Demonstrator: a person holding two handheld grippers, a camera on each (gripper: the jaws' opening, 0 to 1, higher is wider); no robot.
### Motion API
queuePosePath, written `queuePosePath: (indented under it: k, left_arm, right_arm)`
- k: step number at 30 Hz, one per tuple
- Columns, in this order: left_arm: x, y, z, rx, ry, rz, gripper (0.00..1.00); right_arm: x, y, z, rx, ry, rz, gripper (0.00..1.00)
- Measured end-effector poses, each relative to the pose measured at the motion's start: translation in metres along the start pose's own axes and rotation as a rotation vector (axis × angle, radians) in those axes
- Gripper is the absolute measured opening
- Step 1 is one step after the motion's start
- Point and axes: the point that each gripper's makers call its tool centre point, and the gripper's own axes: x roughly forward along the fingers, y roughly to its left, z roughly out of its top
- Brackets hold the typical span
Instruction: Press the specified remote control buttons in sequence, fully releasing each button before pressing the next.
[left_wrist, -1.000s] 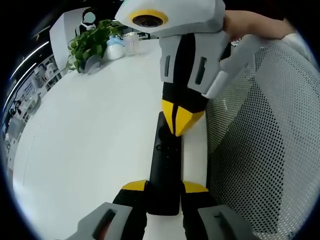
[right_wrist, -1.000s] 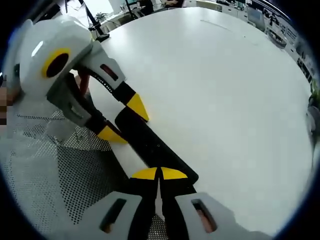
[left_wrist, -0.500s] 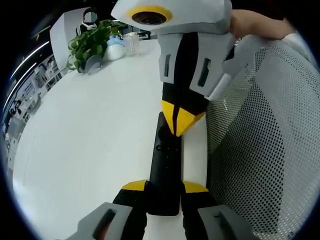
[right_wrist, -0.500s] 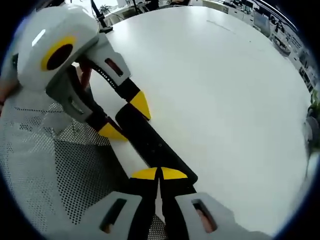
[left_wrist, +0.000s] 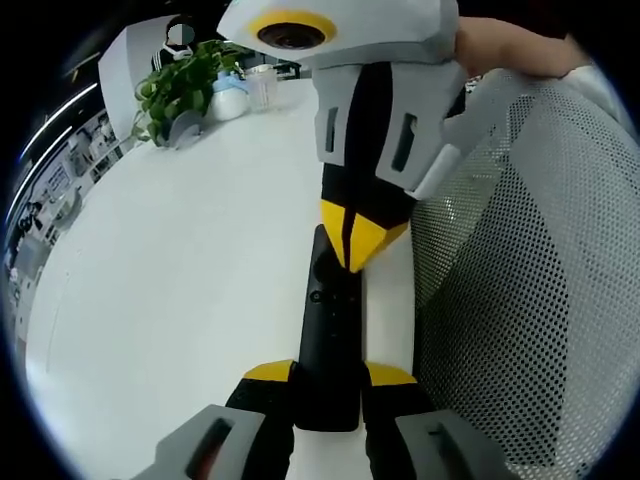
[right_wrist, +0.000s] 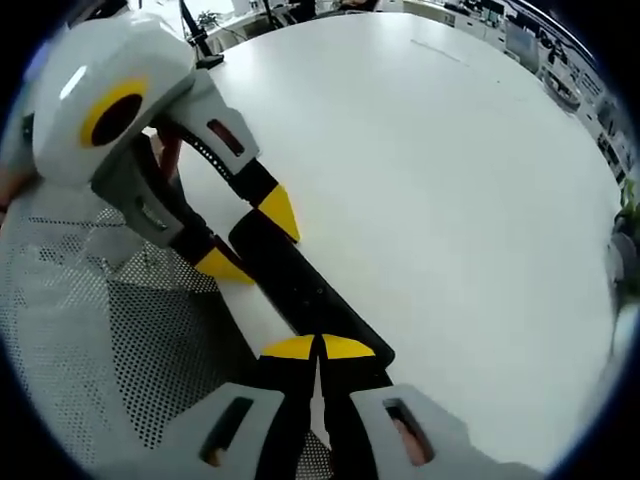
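Black remote control (left_wrist: 328, 335) at the white table's (left_wrist: 180, 270) edge, left gripper (left_wrist: 329, 375) pinching its near end, right gripper (right_wrist: 318, 348) jaws pressed together, seemingly touching its far end, beside a mesh chair (left_wrist: 530, 280).

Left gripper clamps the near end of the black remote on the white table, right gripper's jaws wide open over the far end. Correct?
Not quite. The right gripper has its jaws shut, tips together on the remote, as the left gripper view shows. The left gripper does clamp the near end on the white table.
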Motion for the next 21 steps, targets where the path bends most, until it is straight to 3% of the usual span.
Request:
queuePosePath:
  k: [21]
  left_arm:
    - [0.0006, 0.0004, 0.0006, 0.000, -0.004, -0.003, 0.25]
  right_arm:
    - [0.0011, -0.0097, 0.0076, -0.038, -0.029, -0.056, 0.00]
